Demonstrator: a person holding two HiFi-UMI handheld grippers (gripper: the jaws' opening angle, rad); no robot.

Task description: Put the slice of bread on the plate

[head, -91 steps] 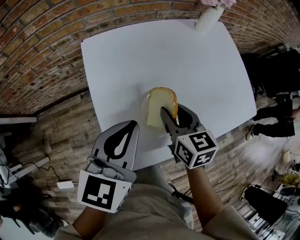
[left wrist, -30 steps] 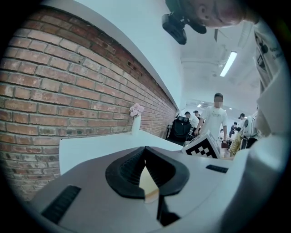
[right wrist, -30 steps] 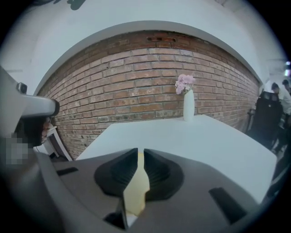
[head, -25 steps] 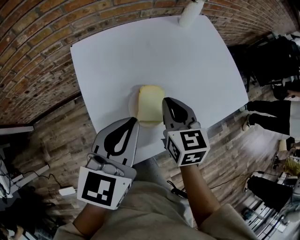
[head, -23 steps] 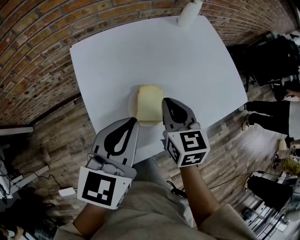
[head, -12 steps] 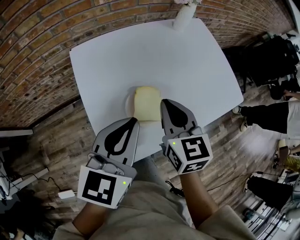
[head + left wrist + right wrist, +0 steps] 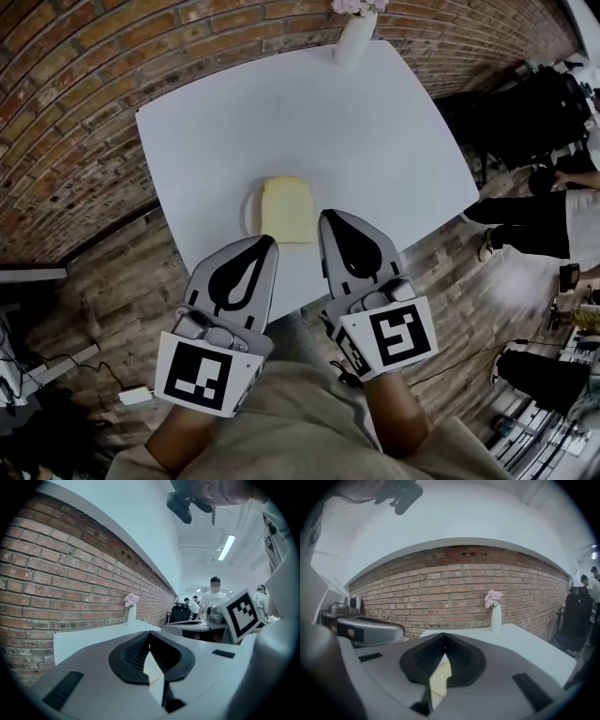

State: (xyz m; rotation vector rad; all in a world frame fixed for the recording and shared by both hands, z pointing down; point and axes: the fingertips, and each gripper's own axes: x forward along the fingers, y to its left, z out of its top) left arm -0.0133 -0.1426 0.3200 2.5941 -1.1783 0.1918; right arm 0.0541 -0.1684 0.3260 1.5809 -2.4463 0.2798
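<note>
Pale square bread slice (image 7: 287, 210) sits on round white plate (image 7: 249, 212) at white table's (image 7: 375, 131) near edge, left gripper (image 7: 270, 242) and right gripper (image 7: 326, 217) closed, empty.

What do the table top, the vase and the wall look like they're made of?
Table top: smooth matte white, probably laminate or painted board; no grain shows. Vase: plain white, possibly ceramic, too small to be sure. Wall: rough red brick with pale mortar lines.
</note>
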